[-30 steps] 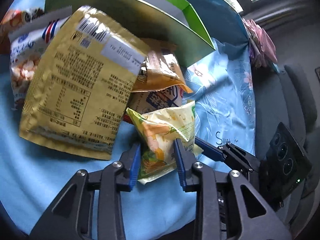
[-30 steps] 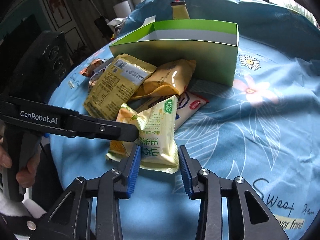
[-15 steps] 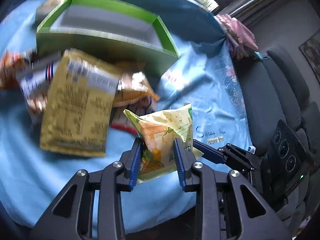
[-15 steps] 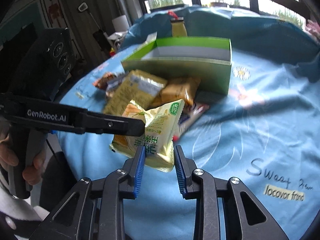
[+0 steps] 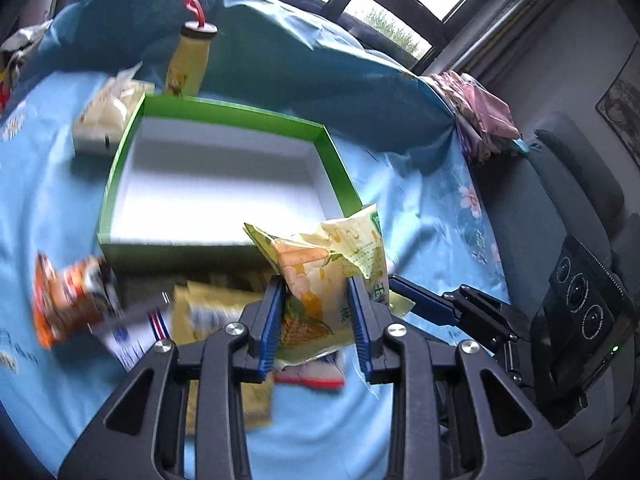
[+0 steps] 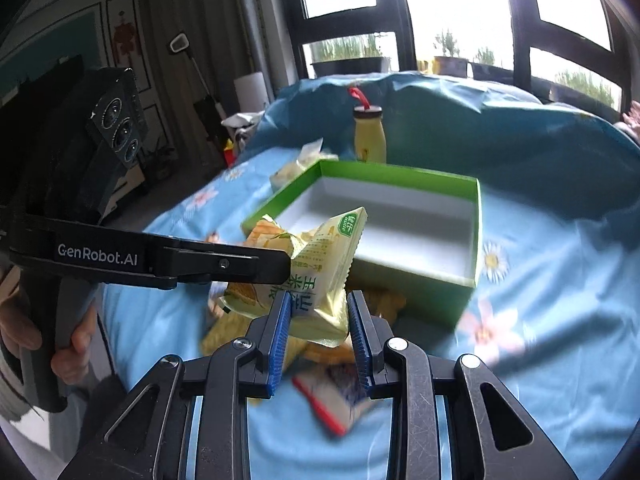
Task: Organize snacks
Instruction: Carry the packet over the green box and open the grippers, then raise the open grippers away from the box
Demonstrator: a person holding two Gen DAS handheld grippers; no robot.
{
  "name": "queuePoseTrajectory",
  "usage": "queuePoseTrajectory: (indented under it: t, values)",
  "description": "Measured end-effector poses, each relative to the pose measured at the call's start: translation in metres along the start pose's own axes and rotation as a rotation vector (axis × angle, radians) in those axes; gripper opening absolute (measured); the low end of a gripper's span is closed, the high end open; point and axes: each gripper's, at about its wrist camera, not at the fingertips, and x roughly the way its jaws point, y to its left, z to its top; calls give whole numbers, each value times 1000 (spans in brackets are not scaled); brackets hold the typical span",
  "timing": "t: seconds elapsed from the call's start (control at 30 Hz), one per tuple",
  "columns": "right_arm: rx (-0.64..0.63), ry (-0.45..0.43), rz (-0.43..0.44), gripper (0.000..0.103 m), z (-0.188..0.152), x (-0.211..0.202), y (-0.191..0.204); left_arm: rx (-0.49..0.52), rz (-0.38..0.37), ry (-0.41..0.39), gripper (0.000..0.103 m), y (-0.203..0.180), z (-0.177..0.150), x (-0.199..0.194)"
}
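Left gripper (image 5: 316,316): fingers (image 5: 270,322) narrow, blue pads pressed on the lower part of the yellow snack bag (image 5: 320,276); seen from the right wrist as a black arm reaching in from the left side, tip against the bag's left edge.
Right gripper (image 6: 318,334): fingers (image 6: 278,336) narrow, clamped on the bottom edge of the same bag (image 6: 310,276); seen from the left wrist as a blue-tipped arm entering from the right, touching the bag's right side.
Snack bag: pale yellow, green print, crumpled at top, upright between both grippers, lifted clear of the desk (image 5: 416,220), in front of the near wall of the box.
Box (image 5: 132,140): green outside, white inside, open top, nothing in it visible; just behind the held bag.
Pile below: several loose packets on the blue flowered cloth under and beside the fingers, blurred; an orange packet (image 5: 64,300) to the left, a white one with a red strip (image 6: 328,404) beneath.
Behind the box: yellow bottle (image 6: 369,136) with red loop on the cap, upright; a pale packet (image 5: 104,116) at the box's far left corner.
Person: a hand (image 6: 68,340) wrapped round the left gripper's handle.
Surroundings: grey chair (image 5: 560,200) beyond the desk edge, windows at back.
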Motion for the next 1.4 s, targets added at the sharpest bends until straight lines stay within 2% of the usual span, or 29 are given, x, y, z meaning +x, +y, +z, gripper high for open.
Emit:
queuePoseTrajectory:
  t: [0.27,0.57,0.63,0.67,0.7,0.77,0.9,1.0,1.07,1.17,1.27,1.4]
  values:
    - [25,0,9,31,40,49,-19,-20,31,-3,30,33,46,20]
    - [41,60,3,31,49,99,-34,-83,67,38,31,66,69,53]
    - [41,75,-11,32,49,109,-36,-89,93,44,37,71,71,60]
    - [41,81,-27,32,49,113,-37,-86,106,48,47,73,72,63]
    - [44,87,-46,32,48,117,-37,-85,117,48,64,74,72,64]
    - [48,97,-74,32,47,120,-38,-85,134,46,87,77,72,65]
    - [57,82,-110,34,43,111,-36,-72,157,25,92,77,71,52]
    - [63,72,-154,43,41,99,-33,-52,178,-6,102,74,70,37]
    - [72,67,-173,54,41,91,-32,-35,189,-26,102,71,68,28]
    - [83,49,-215,66,39,73,-26,-11,211,-50,103,65,61,14]
    - [95,37,-247,70,35,53,-19,11,223,-68,103,59,52,0]
    - [102,23,-260,70,31,34,-9,36,248,-84,103,51,35,-16]
